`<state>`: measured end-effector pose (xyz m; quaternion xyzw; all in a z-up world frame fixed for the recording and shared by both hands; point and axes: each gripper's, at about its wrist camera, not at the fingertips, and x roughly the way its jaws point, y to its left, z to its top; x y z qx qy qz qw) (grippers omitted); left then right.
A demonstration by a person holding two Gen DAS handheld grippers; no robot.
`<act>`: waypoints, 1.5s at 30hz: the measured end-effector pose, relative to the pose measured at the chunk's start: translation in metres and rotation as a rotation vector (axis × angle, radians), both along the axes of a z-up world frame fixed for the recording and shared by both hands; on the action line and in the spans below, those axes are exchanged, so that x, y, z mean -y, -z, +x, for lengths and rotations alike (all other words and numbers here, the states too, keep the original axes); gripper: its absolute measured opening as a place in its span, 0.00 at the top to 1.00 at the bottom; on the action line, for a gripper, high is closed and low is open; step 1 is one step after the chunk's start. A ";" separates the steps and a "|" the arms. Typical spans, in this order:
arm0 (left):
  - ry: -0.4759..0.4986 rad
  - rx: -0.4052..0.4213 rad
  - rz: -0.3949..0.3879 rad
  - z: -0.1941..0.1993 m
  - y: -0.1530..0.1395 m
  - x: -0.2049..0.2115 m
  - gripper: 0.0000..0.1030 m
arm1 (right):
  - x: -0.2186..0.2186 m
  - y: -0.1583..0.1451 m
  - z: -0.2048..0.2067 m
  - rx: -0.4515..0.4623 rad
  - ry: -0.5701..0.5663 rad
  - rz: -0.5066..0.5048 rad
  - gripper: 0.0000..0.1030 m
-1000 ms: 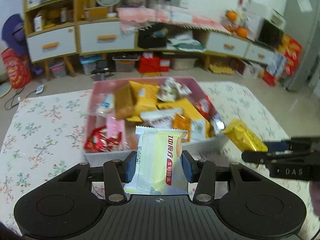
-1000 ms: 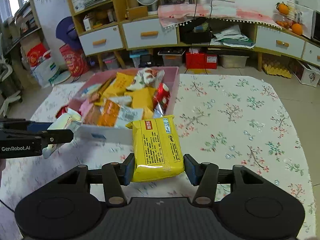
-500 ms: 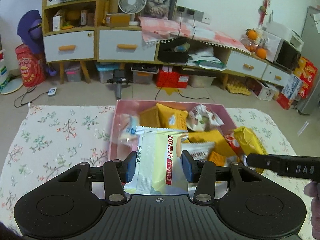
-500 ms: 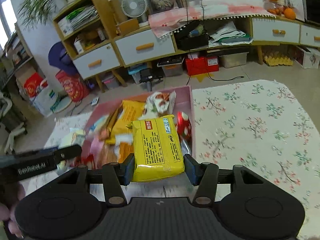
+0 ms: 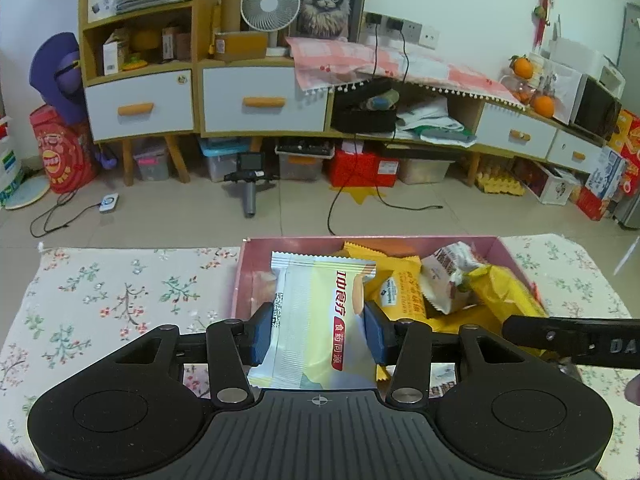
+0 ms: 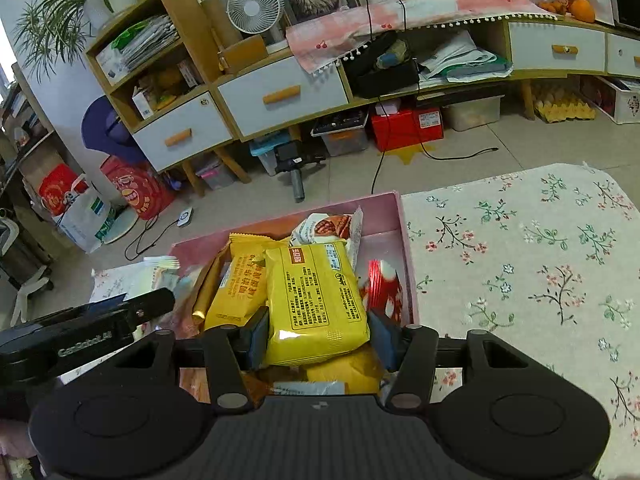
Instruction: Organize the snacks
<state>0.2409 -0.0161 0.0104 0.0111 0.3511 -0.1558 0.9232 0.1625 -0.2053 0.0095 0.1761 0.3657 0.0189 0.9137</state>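
both hands have carried their snacks forward, so now they hang over the pink box (image 5: 505, 246) on the flowery table cloth (image 5: 120, 300) and not in front of it. the left gripper (image 5: 318, 330) squeezes the white and yellow packet (image 5: 316, 320) by its two sides, so it cannot slip. the right gripper (image 6: 318, 336) has just been opening its jaws, with the yellow packet (image 6: 316, 300) between them; the right pad looks just off the bag. it seems ready to drop in beside the other snacks (image 6: 240, 288), where it belongs. the white one may go next.
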 end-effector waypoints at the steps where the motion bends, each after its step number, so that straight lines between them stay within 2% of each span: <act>1: 0.002 -0.004 0.002 0.002 0.003 0.001 0.54 | 0.001 0.001 0.001 0.001 -0.001 0.009 0.72; 3: 0.004 -0.003 0.003 0.002 0.006 0.002 0.49 | 0.005 0.001 0.002 0.003 0.008 0.027 0.68; 5: 0.012 0.002 -0.002 -0.001 0.008 0.003 0.35 | 0.009 -0.001 0.002 0.011 0.016 0.049 0.61; 10: 0.022 0.007 0.025 -0.012 0.001 0.007 0.22 | 0.015 -0.011 -0.003 0.030 0.039 0.093 0.51; 13: 0.023 0.000 0.039 -0.026 -0.007 0.006 0.20 | 0.016 -0.020 -0.013 0.044 0.042 0.095 0.47; 20: 0.000 -0.004 0.063 -0.072 -0.028 -0.002 0.07 | 0.012 -0.035 -0.045 0.047 0.050 0.039 0.36; 27: -0.052 -0.044 0.100 -0.123 -0.046 -0.011 0.02 | -0.006 -0.047 -0.083 0.027 0.032 -0.070 0.27; 31: -0.090 -0.064 0.121 -0.154 -0.053 -0.016 0.01 | -0.015 -0.052 -0.107 0.007 0.026 -0.086 0.26; 34: -0.123 -0.083 0.101 -0.173 -0.054 -0.023 0.01 | -0.020 -0.051 -0.123 0.000 0.016 -0.092 0.25; 36: -0.136 -0.093 0.081 -0.182 -0.053 -0.026 0.00 | -0.024 -0.048 -0.132 -0.002 0.004 -0.112 0.24; 45: -0.147 -0.104 0.108 -0.200 -0.038 -0.036 0.00 | -0.039 -0.032 -0.153 -0.022 0.016 -0.180 0.25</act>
